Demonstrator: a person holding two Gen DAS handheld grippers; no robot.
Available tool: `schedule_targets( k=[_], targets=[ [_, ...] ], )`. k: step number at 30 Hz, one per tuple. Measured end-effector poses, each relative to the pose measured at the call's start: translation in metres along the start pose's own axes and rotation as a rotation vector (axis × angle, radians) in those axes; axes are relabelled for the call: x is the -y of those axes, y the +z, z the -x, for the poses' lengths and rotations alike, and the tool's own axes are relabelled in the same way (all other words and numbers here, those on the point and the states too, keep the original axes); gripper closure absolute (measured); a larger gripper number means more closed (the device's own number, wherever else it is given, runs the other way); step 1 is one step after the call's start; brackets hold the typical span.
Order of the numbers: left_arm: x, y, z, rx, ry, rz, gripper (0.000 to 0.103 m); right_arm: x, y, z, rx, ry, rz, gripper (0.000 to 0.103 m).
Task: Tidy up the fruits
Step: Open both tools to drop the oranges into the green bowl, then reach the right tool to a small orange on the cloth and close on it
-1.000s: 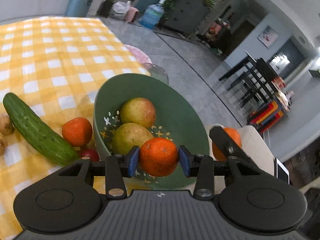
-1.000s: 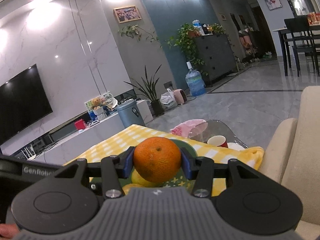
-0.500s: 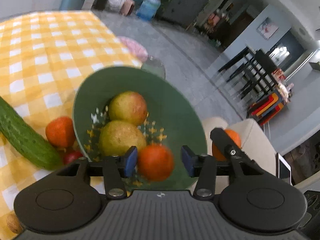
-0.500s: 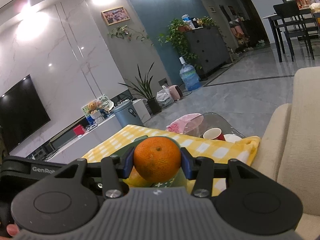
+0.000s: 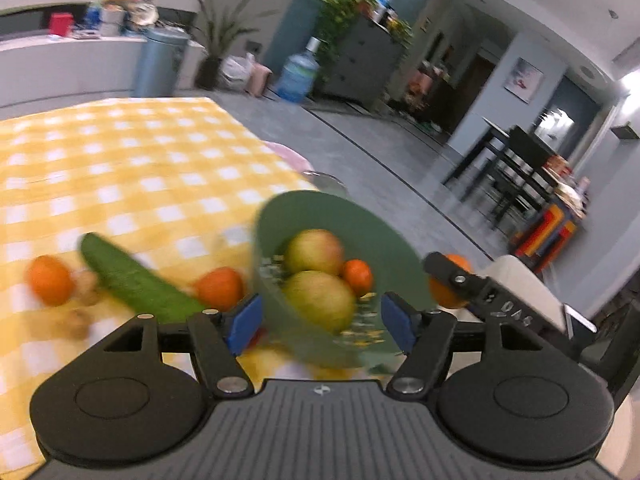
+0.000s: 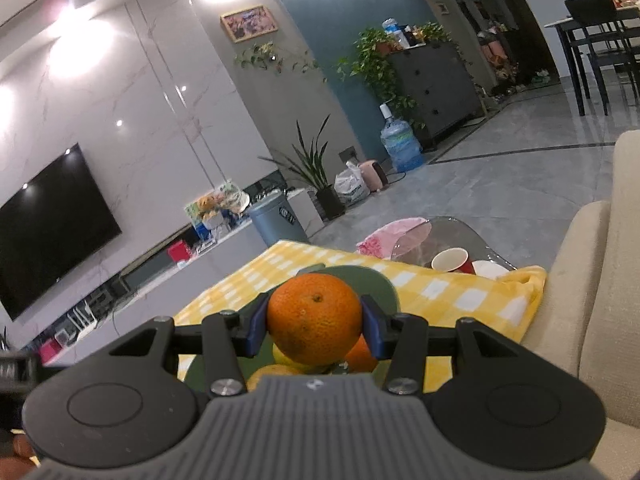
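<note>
A green bowl stands on the yellow checked tablecloth and holds two yellow-green pears and a small orange. My left gripper is open and empty, just above the bowl's near rim. My right gripper is shut on an orange and holds it above the bowl. That gripper and its orange also show at the right in the left wrist view. Loose on the cloth lie two oranges and a cucumber.
Small brown round items lie by the cucumber. A red paper cup and a pink cloth sit on a glass table beyond the bowl. A beige sofa stands at the right.
My left gripper opened and dropped its orange into the bowl, then pulled back and tilted up. My right gripper keeps its orange and has moved slightly over the bowl.
</note>
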State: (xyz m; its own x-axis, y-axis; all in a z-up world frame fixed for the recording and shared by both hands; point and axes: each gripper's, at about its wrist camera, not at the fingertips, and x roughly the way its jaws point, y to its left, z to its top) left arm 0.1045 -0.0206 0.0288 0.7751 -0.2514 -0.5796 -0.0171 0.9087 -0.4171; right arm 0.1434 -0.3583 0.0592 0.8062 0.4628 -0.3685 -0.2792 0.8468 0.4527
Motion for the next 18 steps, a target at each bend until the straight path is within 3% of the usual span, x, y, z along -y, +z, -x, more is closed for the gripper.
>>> schedule_targets(
  k=[6,9,12,18],
  targets=[
    [-0.020,-0.003,-0.004,-0.031,0.014,0.067,0.023,-0.025,-0.011,-0.014,-0.071,-0.085,0.145,0.056],
    [-0.022,-0.002,-0.003,-0.025,0.012,0.054,0.023,-0.029,-0.013,-0.014,-0.031,-0.142,0.157,0.038],
    [-0.023,-0.002,-0.002,-0.023,0.007,0.048,0.023,-0.023,-0.011,-0.007,0.001,-0.092,0.126,0.037],
    [-0.023,-0.003,-0.002,-0.033,0.030,0.056,0.023,-0.021,-0.007,-0.002,0.029,-0.114,0.102,0.035]
  ],
)
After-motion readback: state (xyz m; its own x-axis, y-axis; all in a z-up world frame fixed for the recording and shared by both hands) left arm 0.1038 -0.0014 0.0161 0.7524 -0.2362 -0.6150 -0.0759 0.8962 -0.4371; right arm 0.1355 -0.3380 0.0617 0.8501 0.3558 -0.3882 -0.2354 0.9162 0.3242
